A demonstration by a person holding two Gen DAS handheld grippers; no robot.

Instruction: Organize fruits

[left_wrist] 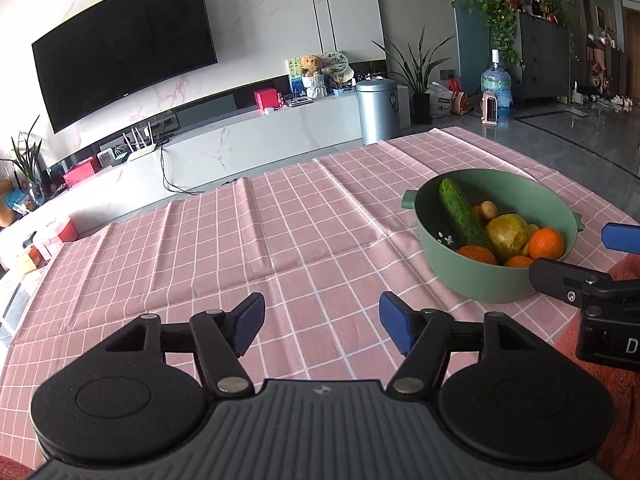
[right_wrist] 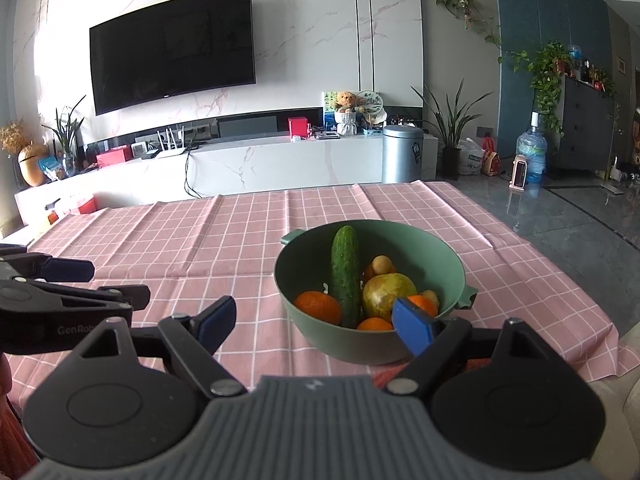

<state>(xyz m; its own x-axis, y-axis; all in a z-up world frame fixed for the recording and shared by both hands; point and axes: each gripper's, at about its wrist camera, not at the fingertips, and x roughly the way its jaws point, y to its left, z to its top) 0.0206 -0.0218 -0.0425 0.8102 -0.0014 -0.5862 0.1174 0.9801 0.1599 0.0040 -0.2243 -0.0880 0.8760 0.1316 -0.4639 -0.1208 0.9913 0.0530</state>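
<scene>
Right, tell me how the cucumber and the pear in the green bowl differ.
The cucumber is long, slim and dark green with a bumpy skin; the pear is squat, rounded and yellow-green with brownish mottling. The cucumber leans lengthwise, its top end up by the far rim, while the pear sits low among the oranges. Both lie in the same green bowl, side by side, and neither gripper holds either.

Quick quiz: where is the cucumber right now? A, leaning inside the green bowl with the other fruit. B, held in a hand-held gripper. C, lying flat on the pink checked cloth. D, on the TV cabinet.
A: the cucumber leans against the inner wall of the green bowl, next to an orange and a pear.
</scene>
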